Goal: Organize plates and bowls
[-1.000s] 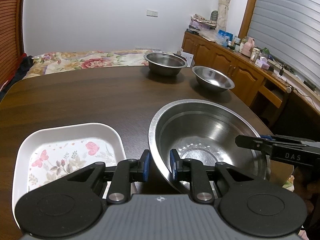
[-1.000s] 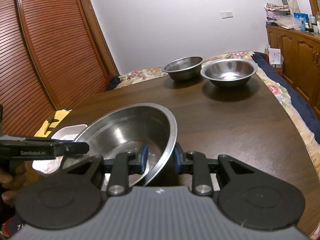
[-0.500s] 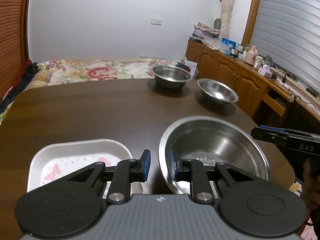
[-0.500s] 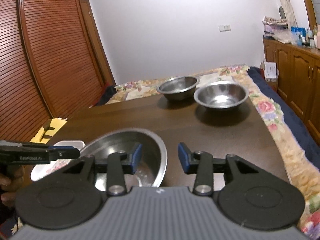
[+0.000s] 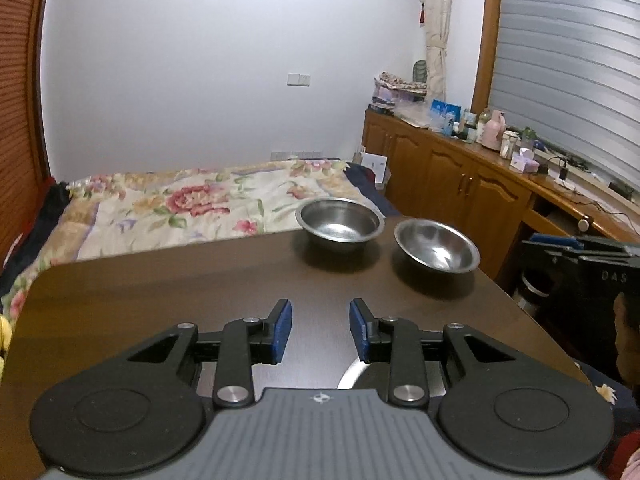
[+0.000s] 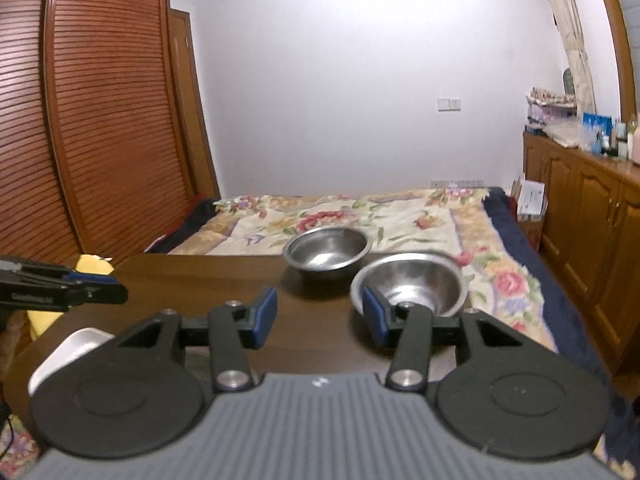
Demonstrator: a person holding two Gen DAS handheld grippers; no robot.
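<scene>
Now that I have released the large stainless-steel bowl [image 5: 352,376] at the near edge of the dark wooden table [image 5: 160,300], both the left gripper [image 5: 320,332] and right gripper [image 6: 320,316] stand apart and raised, freeing me to fetch the two smaller steel bowls [image 5: 339,224] at the far edge.

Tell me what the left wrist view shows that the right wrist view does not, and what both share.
Only the left wrist view shows the rim of the large steel bowl behind its open left claw, and the window blind. Only the right wrist view shows the louvred wardrobe and the white dish at the near left. Both show the two small steel bowls, the dark table and the floral bed cover. The right claw is open too.
</scene>
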